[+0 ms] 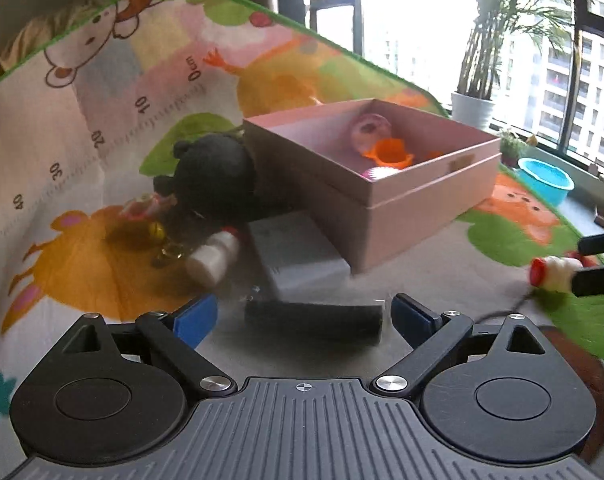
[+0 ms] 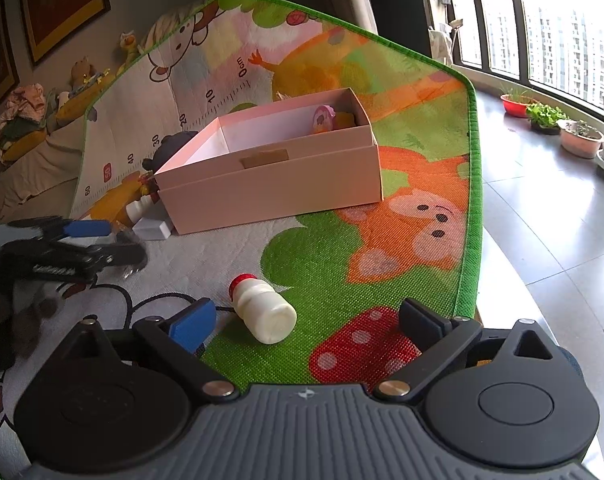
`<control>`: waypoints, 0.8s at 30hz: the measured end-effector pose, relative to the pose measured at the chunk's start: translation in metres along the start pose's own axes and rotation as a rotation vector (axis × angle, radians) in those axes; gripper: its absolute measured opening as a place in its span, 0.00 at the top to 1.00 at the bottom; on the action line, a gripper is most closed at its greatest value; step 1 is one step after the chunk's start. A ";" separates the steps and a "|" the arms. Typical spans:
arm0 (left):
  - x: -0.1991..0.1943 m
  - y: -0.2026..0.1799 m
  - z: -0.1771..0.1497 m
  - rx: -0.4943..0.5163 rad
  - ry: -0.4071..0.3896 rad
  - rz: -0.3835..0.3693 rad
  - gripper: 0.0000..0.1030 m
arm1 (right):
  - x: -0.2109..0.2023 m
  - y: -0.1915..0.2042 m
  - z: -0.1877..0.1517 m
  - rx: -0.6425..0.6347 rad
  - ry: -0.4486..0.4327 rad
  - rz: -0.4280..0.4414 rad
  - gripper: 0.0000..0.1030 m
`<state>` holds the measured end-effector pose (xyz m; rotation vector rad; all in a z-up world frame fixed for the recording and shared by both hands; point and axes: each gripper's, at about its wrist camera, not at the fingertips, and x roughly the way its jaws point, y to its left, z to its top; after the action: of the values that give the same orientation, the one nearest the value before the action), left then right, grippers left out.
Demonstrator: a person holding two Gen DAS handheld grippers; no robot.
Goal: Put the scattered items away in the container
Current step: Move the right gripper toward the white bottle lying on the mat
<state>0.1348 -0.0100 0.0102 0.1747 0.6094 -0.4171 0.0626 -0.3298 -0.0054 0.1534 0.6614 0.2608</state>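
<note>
a few toys are already lodged in the pink box (image 2: 270,184), centre frame. left out: a black cylinder (image 1: 313,321) between the spread-apart left gripper (image 1: 304,314), a small bottle (image 2: 264,311) lower centre between the wide-apart right gripper (image 2: 308,326), clutter left of the box

left hand-held gripper (image 1: 304,314): black linkage arms | silver screws | blue finger pads | ribbed grey base, crosshair mark; right hand-held gripper (image 2: 308,322): same build

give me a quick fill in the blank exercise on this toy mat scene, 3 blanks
1. The small white bottle in front of the right hand-held gripper has a ___ cap.
2. The orange toy lies inside the ___ box.
3. The black cylinder lies between the ___ fingers of the left hand-held gripper.

Missing words: red; pink; open
</note>
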 end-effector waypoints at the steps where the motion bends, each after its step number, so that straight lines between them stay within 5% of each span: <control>1: 0.003 0.001 0.001 -0.006 0.000 -0.011 0.06 | 0.000 0.000 0.000 -0.001 0.001 0.001 0.04; 13: -0.002 -0.026 -0.003 -0.011 0.027 -0.009 0.12 | 0.000 -0.001 0.000 -0.001 0.003 0.008 0.03; 24: -0.052 -0.070 -0.039 -0.130 0.043 -0.107 0.09 | -0.001 0.000 0.002 -0.006 0.007 -0.018 0.02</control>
<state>0.0456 -0.0455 0.0064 0.0269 0.6877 -0.4770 0.0633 -0.3300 -0.0034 0.1411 0.6683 0.2458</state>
